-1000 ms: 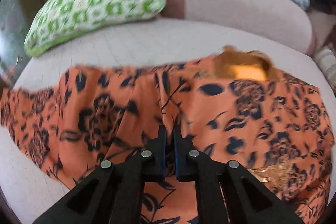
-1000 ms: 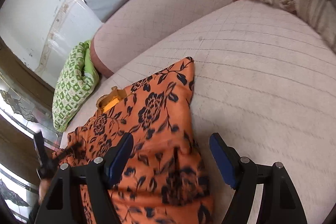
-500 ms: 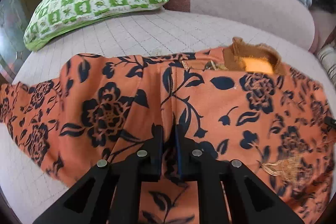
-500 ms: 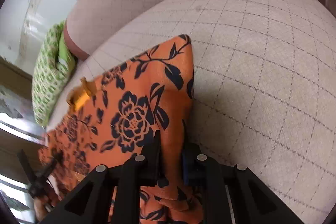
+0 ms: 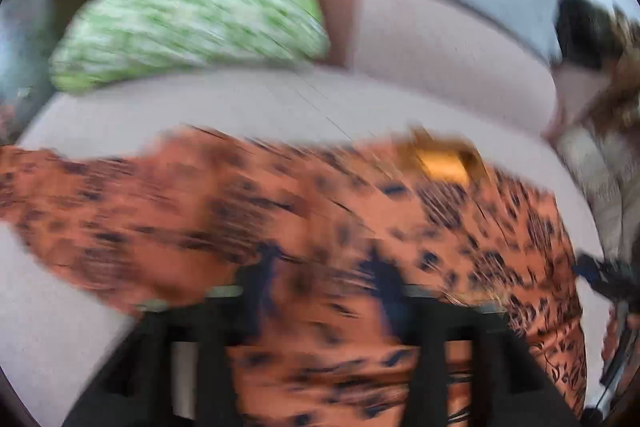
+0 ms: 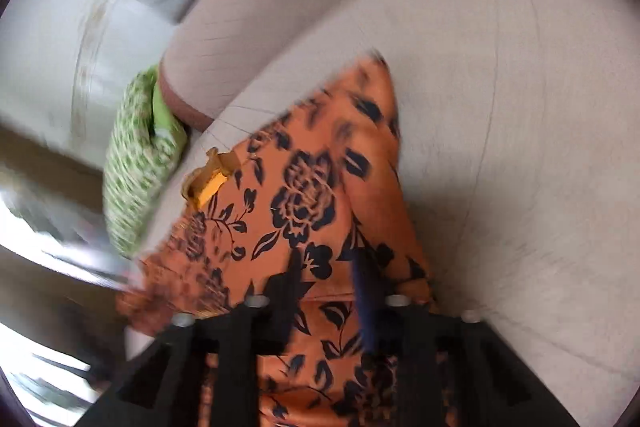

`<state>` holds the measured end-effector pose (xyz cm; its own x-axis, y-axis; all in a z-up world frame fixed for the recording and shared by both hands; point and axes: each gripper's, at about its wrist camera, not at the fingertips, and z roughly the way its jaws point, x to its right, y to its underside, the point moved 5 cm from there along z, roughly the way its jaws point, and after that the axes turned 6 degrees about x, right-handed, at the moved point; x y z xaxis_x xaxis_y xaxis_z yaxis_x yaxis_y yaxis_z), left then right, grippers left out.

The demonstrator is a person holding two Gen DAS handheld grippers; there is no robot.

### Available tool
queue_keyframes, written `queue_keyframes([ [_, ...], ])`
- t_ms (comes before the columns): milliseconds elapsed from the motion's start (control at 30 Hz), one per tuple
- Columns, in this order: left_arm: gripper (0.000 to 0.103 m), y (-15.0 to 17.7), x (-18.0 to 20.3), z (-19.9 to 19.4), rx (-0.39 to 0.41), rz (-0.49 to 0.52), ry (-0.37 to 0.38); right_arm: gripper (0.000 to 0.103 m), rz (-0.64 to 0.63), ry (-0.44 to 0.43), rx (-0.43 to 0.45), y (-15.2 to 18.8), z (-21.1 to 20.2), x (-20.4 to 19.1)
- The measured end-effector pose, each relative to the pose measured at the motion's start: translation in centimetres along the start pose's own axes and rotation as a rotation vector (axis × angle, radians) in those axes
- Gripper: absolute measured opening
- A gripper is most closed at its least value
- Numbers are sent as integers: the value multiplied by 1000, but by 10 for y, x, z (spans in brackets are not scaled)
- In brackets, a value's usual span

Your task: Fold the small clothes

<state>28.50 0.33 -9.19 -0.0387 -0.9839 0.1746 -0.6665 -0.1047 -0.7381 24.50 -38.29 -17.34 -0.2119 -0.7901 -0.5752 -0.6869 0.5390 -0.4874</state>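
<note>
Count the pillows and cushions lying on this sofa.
2 in view. A green patterned pillow lies at the seat's far left end against the backrest. A striped beige cushion sits at the right end, blurred. More could lie outside the frames.

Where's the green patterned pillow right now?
In the left wrist view the green patterned pillow sits upper left, at the sofa's back cushion, beyond the orange floral garment; the right wrist view shows it at left.

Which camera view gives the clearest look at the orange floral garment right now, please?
The right wrist view: there the orange floral garment shows crisp flowers and its yellow collar patch. The left wrist view shows more of its spread across the cushion, but motion blur smears the print.
</note>
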Motion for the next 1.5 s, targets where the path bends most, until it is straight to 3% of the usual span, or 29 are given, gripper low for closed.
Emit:
queue_keyframes([
  [33,88,-5,-27,-12,50,-49,-34,72,-23,3,18,3,-6,-5],
  [67,88,-7,-61,-24,97,-116,-80,75,-43,-12,43,6,-17,-12],
  [133,88,-6,-143,-35,135,-310,-157,75,-101,-14,74,20,-32,-24],
  [267,87,16,-282,-26,102,-708,-228,75,-127,-23,75,45,-49,-30],
  [400,87,28,-334,-17,108,-864,-212,75,-128,-6,57,59,-50,-25],
  [567,87,22,-357,1,138,-915,-247,75,-108,-5,29,69,-39,-26],
  [600,83,19,-356,3,133,-906,-261,75,-106,-6,30,70,-39,-27],
  [667,11,13,-358,13,75,-858,-310,75,-108,-2,28,72,-39,-27],
  [700,6,13,-359,24,10,-861,-297,75,-106,-4,27,74,-40,-27],
  [800,5,5,-358,28,6,-846,-338,75,-112,3,29,76,-44,-25],
  [900,5,-28,-323,6,88,-709,-383,75,-109,-4,45,76,-52,-24],
  [967,5,-62,-274,-22,196,-566,-350,75,-106,-7,61,75,-59,-22],
  [1067,5,-109,-151,-66,355,-303,-202,75,-98,-11,88,73,-67,-17],
  [1200,6,-121,5,-76,394,-43,21,75,-55,-26,112,76,-74,-8],
  [1300,7,-87,106,-47,259,47,221,75,-30,-43,122,79,-80,-4],
  [1367,17,-42,163,-7,88,147,302,75,-25,-54,121,81,-83,-3],
  [1400,30,-25,175,9,34,164,307,75,-15,-51,110,82,-83,-1],
  [1433,48,0,184,31,-70,194,306,76,-6,-48,105,82,-82,0],
  [1467,49,22,185,47,-167,214,288,79,0,-45,102,82,-82,0],
  [1500,48,32,178,58,-206,212,271,80,3,-37,92,81,-81,0],
])
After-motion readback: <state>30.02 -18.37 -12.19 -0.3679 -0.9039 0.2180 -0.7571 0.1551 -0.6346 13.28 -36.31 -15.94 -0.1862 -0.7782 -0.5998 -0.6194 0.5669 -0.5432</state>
